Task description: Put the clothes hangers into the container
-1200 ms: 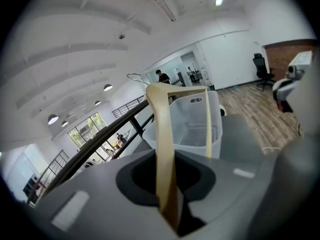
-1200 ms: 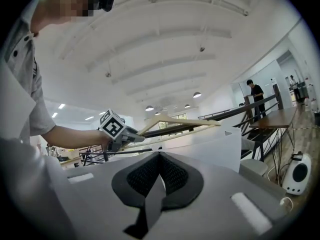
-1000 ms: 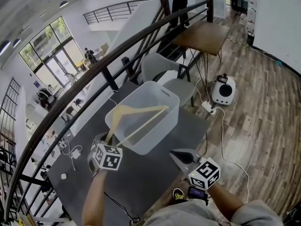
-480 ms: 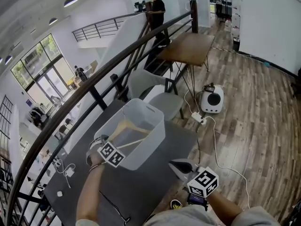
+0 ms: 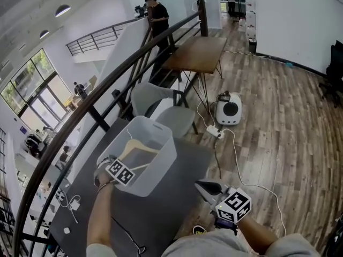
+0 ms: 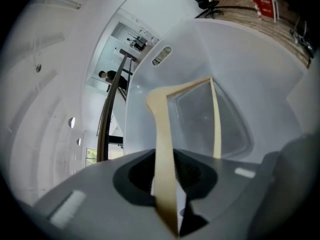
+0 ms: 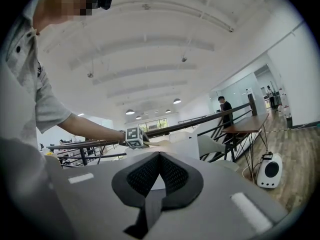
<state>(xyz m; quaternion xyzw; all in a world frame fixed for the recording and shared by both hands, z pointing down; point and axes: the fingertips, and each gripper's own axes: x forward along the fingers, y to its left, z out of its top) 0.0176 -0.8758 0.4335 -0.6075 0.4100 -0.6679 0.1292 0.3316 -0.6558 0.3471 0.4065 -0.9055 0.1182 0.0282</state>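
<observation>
Dark grey tabletop (image 5: 185, 162) carries a translucent white plastic container (image 5: 159, 167). A pale wooden clothes hanger (image 5: 140, 146) lies tilted inside the container, its far corner down near the bottom. The left gripper (image 6: 170, 184) reaches over the near rim. Its jaws have just eased slightly wider, but they are pinched on one hanger arm. The right gripper (image 5: 208, 187) hovers well apart at the table's near edge, jaws clenched together on nothing.
</observation>
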